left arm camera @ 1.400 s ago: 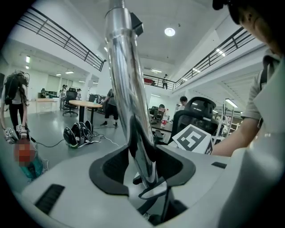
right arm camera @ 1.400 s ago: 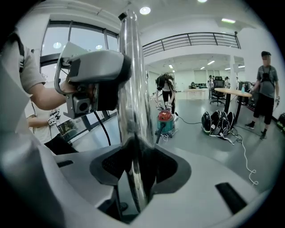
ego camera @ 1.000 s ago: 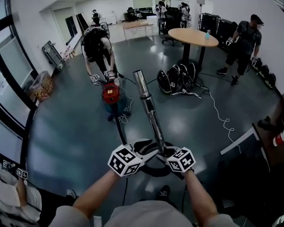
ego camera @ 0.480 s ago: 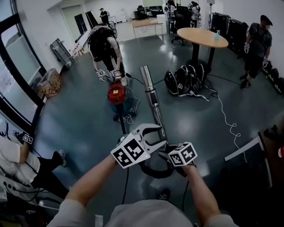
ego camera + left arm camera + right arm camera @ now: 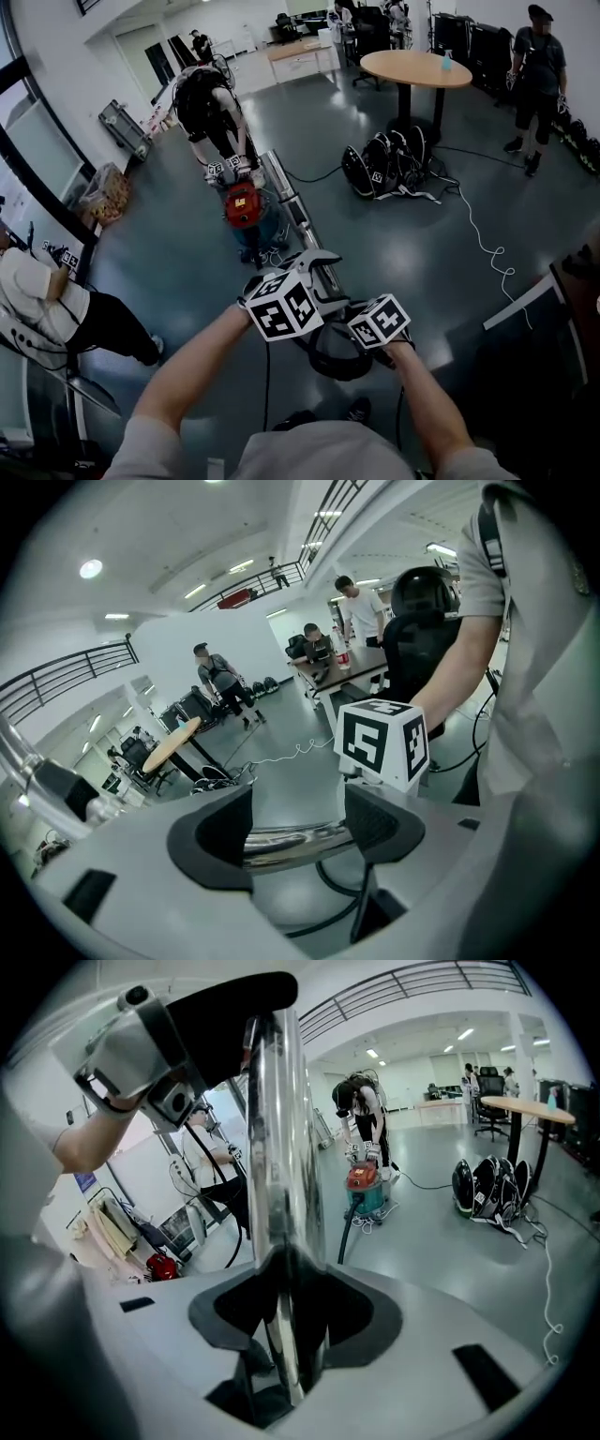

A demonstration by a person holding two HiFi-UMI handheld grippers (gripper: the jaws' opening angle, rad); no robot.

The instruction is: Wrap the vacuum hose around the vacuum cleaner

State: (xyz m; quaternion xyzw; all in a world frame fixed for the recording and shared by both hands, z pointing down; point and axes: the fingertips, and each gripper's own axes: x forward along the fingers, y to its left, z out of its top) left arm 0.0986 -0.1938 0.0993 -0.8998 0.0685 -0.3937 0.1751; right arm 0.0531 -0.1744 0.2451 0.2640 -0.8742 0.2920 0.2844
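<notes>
Right gripper [image 5: 291, 1312]: clamped on chrome tube [image 5: 293, 208]. Left gripper [image 5: 295, 822]: jaws just opening, now spread, tube crossing between them. Glossy grey floor [image 5: 169, 281]. Vacuum cleaner [image 5: 246, 208], mid-room, hose [image 5: 347, 1235] trailing nearward. Far right: round table [image 5: 415, 67].

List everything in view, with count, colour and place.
vacuum cleaner: one, red top on a teal body, on the floor ahead.
chrome tube: one, silver, from the grippers toward the vacuum cleaner.
hose: one, black, leading down from the vacuum cleaner.
table: one, round wooden top, far right.
bags: a cluster, black, at the table's foot.
cable: one, white, snaking over the floor at right.
people: three nearby; bending person over the vacuum cleaner, standing person far right, seated person left.
left gripper: white; jaws have just been opening, chrome tube across the gap, ungripped.
right gripper: white, shut on the chrome tube.
</notes>
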